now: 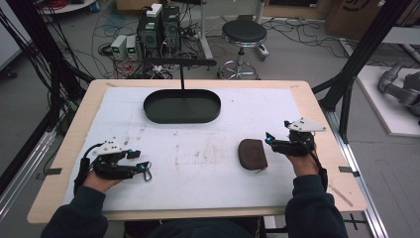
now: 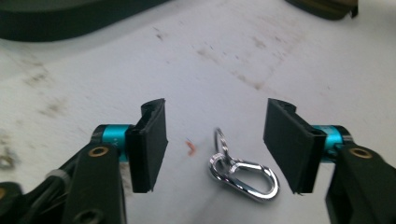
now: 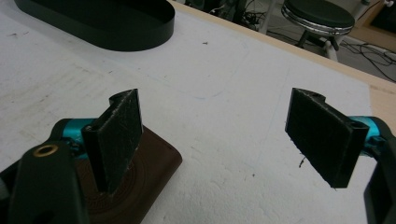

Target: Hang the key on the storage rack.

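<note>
Brown pouch (image 1: 252, 154), flat, rounded, perhaps leather, silver carabiner (image 2: 243, 173) between left gripper's (image 2: 215, 149) parted jaws, right gripper (image 3: 224, 140) jaws apart.

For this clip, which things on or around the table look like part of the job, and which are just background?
Likely in play:
silver carabiner clip between the open left gripper jaws
brown pouch by the open right gripper
black oval tray

Lying about:
stool
floor cables
</note>
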A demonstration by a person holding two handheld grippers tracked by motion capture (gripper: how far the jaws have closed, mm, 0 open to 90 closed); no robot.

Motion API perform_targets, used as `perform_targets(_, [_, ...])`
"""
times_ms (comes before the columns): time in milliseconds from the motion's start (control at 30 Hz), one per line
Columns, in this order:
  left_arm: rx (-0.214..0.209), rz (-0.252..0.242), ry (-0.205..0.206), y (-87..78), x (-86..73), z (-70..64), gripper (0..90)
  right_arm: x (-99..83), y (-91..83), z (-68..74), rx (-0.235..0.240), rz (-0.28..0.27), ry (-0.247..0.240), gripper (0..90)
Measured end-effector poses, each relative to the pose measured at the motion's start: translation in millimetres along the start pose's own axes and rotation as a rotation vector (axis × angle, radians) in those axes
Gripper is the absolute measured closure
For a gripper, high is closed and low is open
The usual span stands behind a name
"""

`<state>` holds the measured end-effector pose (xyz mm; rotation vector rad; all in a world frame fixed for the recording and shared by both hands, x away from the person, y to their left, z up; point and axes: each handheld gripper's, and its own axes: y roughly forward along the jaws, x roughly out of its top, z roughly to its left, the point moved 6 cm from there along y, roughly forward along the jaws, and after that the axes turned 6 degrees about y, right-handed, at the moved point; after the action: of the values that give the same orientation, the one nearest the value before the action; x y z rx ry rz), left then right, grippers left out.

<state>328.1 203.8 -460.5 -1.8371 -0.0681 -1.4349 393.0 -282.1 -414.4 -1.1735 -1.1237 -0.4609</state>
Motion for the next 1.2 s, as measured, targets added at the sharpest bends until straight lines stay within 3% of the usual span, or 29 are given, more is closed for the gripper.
perform_targets(233, [-0.018,0.1,-0.017,7.9,-10.9,-2.5,56.0,0.3,-1.4,1.6,0.001,-0.002,-0.004,19.1])
perform_targets(433, [-0.035,0.123,-0.042,8.9,-13.6,-0.4,68.4,0.2,-1.3,0.7,-0.001,-0.004,-0.004,19.1])
perform_targets(567, [-0.056,0.154,-0.032,12.3,-15.5,-2.8,74.0,-0.3,-1.2,1.0,0.001,0.001,-0.004,19.1])
perform_targets(633, [-0.05,0.152,-0.026,11.6,-14.4,-2.5,82.7,-0.5,-1.2,0.9,0.002,0.001,-0.007,19.1])
perform_targets(967, [-0.041,0.164,-0.056,12.0,-13.1,1.0,87.2,-0.5,-1.6,2.0,0.002,0.001,-0.006,19.2])
perform_targets(1200, [-0.038,0.174,-0.049,14.0,-11.6,0.4,87.2,-0.5,-1.5,2.1,0.002,0.001,-0.007,19.2])
